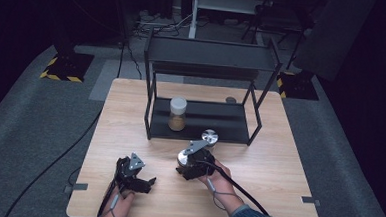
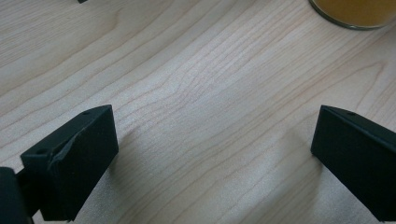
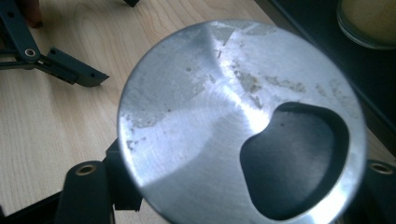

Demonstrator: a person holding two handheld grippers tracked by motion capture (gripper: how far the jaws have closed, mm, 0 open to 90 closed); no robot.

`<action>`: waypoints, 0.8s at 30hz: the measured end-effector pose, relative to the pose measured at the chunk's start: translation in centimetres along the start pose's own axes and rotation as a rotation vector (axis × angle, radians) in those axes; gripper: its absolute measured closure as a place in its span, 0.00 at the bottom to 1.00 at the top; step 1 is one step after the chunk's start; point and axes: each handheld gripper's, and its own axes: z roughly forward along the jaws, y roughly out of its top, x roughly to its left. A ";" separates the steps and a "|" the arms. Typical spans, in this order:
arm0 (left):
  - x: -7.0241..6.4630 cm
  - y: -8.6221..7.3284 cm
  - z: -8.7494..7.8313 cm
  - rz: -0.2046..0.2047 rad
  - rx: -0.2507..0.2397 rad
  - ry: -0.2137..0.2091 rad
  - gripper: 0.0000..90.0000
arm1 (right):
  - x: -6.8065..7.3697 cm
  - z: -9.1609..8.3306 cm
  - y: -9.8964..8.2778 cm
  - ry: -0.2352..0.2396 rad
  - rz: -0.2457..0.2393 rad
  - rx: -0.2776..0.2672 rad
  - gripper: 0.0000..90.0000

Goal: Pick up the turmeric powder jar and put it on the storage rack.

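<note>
Metal lid (image 3: 238, 121) flat face toward camera, clamped in right claw (image 1: 190, 163), left claw (image 2: 210, 158) apart.

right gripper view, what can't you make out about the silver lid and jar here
- Jar body: hidden beneath the silver lid in the right gripper view.
- Jaw tips: covered by that lid, so the grip is unclear.
- Jar of yellow stuff: cut off by the top right corner.
- High view: right gripper too small and dark.

The left gripper (image 1: 136, 178) rests low over the worktop (image 1: 278, 158) near its front edge, held by the left hand (image 1: 121, 205), its 2 jaws spread wide apart with bare wood between them. The right gripper (image 1: 190, 163), held in the right hand (image 1: 216, 180), sits further forward, jaws closed on a round metal lid (image 3: 240, 123).
</note>
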 end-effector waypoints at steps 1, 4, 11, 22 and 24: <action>0.0 0.0 0.0 0.000 0.000 0.000 0.00 | 0.0 0.0 0.0 0.001 0.002 0.001 0.34; 0.0 0.0 0.0 0.000 0.000 0.000 0.00 | -0.1 0.0 0.1 0.006 0.000 0.003 0.34; 0.0 0.0 0.0 0.000 0.000 0.000 0.00 | 0.0 -0.6 0.5 0.009 -0.013 0.005 0.34; 0.0 0.0 0.0 0.000 0.000 -0.001 0.00 | -1.1 -3.4 1.9 0.032 0.003 -0.030 0.34; 0.0 0.0 0.0 0.001 0.000 0.000 0.00 | -1.3 -3.9 2.2 0.032 0.006 -0.037 0.34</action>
